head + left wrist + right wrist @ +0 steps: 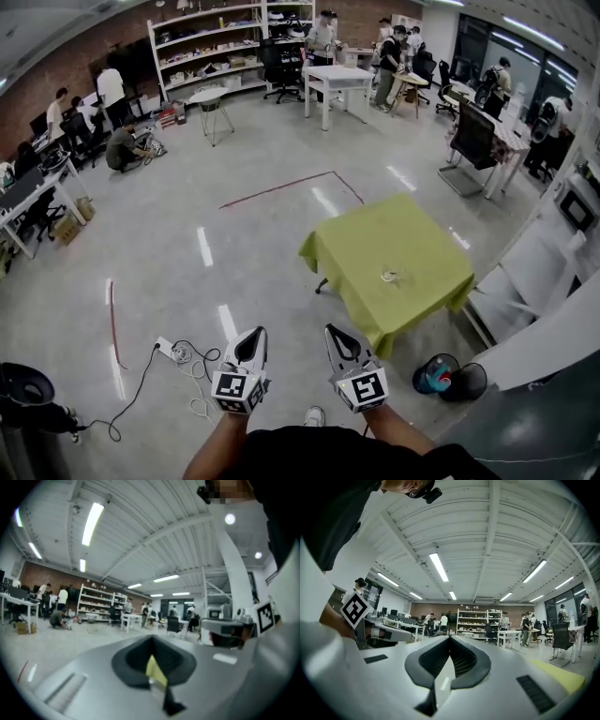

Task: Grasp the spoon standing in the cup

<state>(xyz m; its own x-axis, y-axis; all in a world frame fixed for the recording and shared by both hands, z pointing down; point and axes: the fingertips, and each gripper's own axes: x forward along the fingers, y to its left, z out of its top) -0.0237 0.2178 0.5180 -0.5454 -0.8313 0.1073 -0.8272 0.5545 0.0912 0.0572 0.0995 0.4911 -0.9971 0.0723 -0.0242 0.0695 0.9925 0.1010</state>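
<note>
A small clear cup [389,276] stands on a table with a yellow-green cloth [370,230], ahead and to the right in the head view. The spoon in it is too small to make out. My left gripper [256,335] and right gripper [334,330] are held side by side low in that view, well short of the table, pointing forward. Both are shut with nothing in them. In the left gripper view the jaws [151,638] meet at the tip. In the right gripper view the jaws [450,638] also meet, and a corner of the yellow cloth [560,676] shows at the right.
A power strip with coiled cables [178,354] lies on the floor left of the grippers. A blue and black object [437,375] sits by the table's near corner. White panels [539,281] stand right of the table. People, desks and shelves [216,47] fill the far side.
</note>
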